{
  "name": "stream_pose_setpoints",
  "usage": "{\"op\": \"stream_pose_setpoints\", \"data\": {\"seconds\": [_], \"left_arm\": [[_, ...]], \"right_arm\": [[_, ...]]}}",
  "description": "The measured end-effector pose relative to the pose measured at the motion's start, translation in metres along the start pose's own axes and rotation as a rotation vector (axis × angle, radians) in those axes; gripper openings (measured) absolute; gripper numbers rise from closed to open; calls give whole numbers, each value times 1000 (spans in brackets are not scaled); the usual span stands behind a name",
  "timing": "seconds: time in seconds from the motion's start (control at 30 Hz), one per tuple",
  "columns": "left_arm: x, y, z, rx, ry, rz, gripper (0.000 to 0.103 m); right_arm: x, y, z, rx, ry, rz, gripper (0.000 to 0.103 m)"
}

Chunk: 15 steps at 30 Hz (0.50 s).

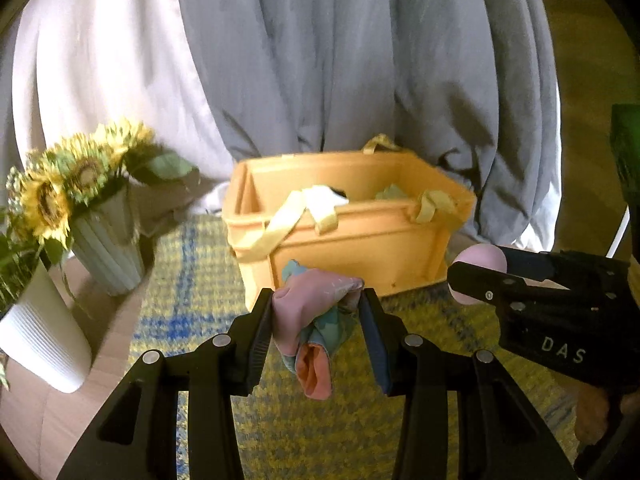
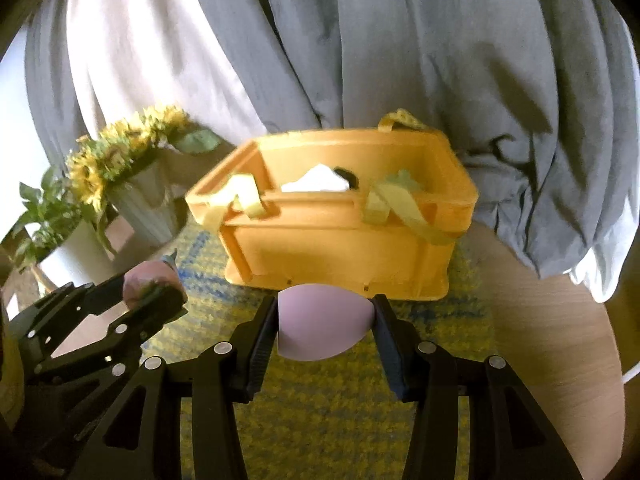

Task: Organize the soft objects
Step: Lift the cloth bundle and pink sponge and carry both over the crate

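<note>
Tilting downward toward the yellow crate [image 1: 360, 236], left tool [image 1: 318, 312] grips bunched cloth [image 1: 312, 320].

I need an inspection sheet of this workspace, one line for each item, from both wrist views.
Surface: yellow and blue rug on a wooden floor.
Job's things: orange crate with yellow straps, cloth items inside.
Clutter: nothing seen.
Grippers: left gripper shut on a multicoloured cloth; right gripper shut on a pale pink soft object.
Cables: white cord, possibly.
Surroundings: grey and white curtains, sunflower vase, white plant pot.
</note>
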<state>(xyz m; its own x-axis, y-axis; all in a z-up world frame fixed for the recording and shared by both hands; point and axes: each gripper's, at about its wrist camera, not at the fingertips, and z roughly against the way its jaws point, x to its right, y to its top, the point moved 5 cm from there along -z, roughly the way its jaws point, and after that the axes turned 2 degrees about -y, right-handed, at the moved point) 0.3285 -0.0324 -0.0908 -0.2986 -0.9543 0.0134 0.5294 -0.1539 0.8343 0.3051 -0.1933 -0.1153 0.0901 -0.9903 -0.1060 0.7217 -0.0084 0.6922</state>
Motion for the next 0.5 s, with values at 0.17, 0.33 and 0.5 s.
{"op": "stream_pose_setpoints", "data": {"seconds": [0.17, 0.33, 0.5], "left_arm": [[2, 15, 20, 55, 3, -5, 42], [2, 30, 39, 116, 15, 8, 42], [4, 42, 52, 154, 13, 9, 42]], "right_arm": [[-2, 11, 22, 61, 0, -5, 48], [-3, 19, 40, 107, -5, -13, 48], [-3, 29, 55, 152, -12, -25, 48]]}}
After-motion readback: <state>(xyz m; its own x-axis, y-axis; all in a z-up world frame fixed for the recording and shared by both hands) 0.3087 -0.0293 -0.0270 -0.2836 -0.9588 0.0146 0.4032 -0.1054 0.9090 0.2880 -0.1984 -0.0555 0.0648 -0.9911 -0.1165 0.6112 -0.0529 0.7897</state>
